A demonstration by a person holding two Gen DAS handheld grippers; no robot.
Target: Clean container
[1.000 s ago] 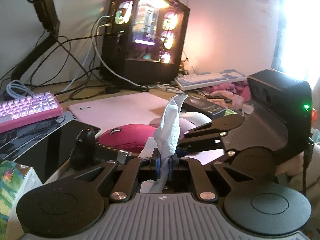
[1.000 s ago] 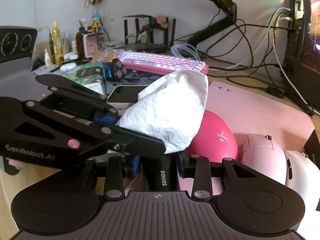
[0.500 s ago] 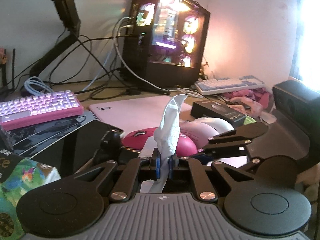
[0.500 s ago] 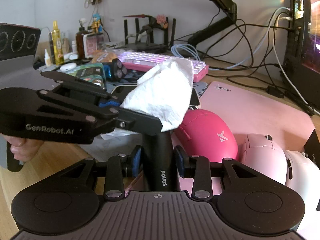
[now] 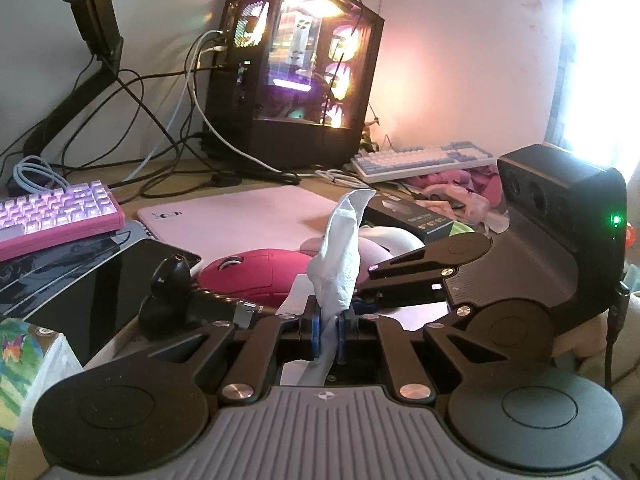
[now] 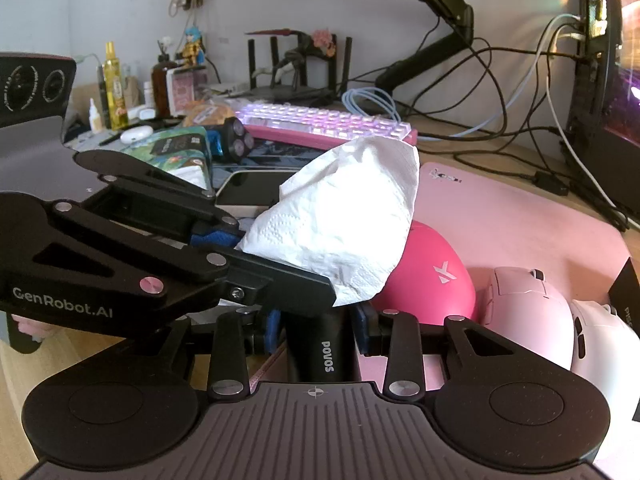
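Observation:
My left gripper (image 5: pixel 328 320) is shut on a crumpled white tissue (image 5: pixel 340 248) that sticks up between its blue pads. In the right wrist view it (image 6: pixel 244 240) comes in from the left and holds the tissue (image 6: pixel 344 220) over the front end of a black container marked POVOS (image 6: pixel 320 352). My right gripper (image 6: pixel 316 320) is shut on that container's body. The container's front end is hidden under the tissue. In the left wrist view the right gripper (image 5: pixel 364 296) reaches in from the right, just behind the tissue.
A bright pink mouse (image 6: pixel 432 276), a pale pink mouse (image 6: pixel 528 312) and a white mouse (image 6: pixel 600 340) lie close by on a pink mat (image 6: pixel 520 220). A phone (image 5: pixel 100 280), a lit pink keyboard (image 6: pixel 320 124), a tissue pack (image 5: pixel 16 356), cables and a glowing PC tower (image 5: pixel 296 76) crowd the desk.
In the right wrist view the left gripper and tissue lifted up and left half a second ago, then came back down over the container's front. The right gripper kept still.

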